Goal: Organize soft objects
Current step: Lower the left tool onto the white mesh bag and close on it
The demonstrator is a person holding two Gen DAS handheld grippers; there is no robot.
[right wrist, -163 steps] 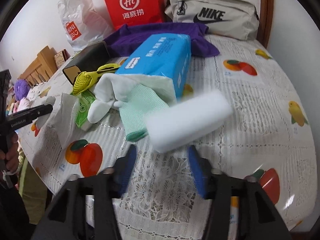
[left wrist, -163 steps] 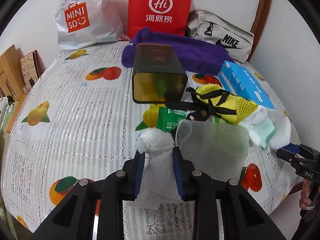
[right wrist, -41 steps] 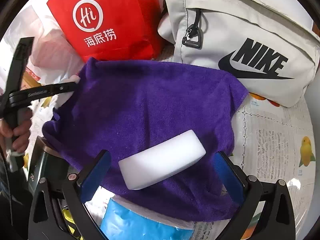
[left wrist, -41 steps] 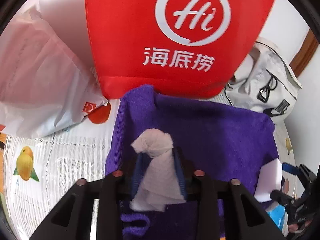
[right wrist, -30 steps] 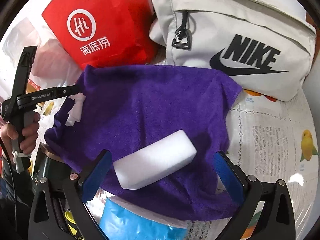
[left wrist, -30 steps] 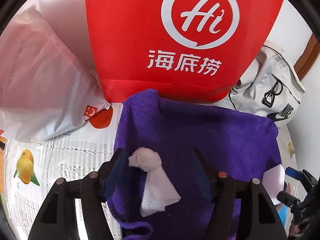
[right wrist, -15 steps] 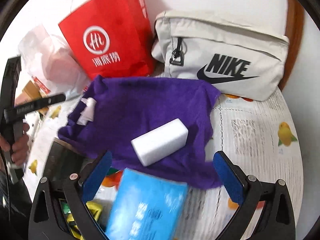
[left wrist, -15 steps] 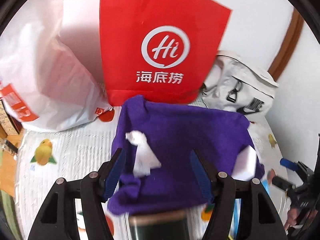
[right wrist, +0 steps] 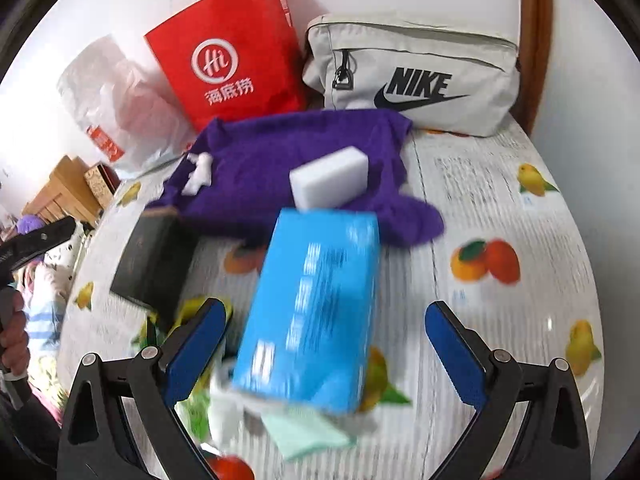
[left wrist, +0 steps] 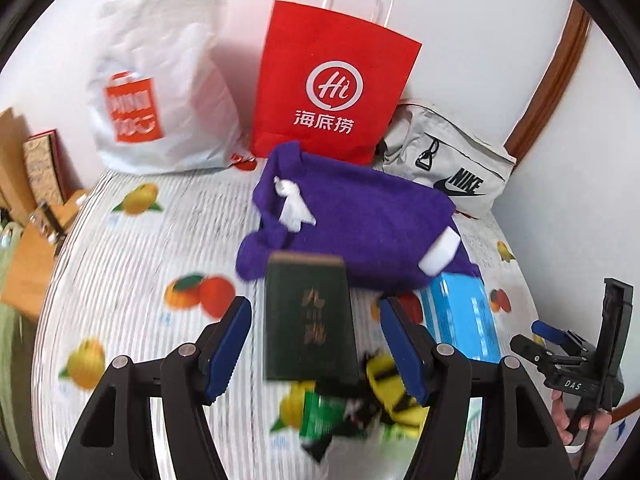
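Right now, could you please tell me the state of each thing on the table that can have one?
left tool: open, empty
right tool: open, empty
white sponge: lying on the purple towel
tissue wad: lying on the towel
red paper bag: upright
Nike pouch: zipped shut
dark tin: on its side

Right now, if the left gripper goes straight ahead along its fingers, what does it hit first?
Most likely the dark green tin, which lies between the open left gripper fingers' line; the purple towel lies beyond. Depth is uncertain.
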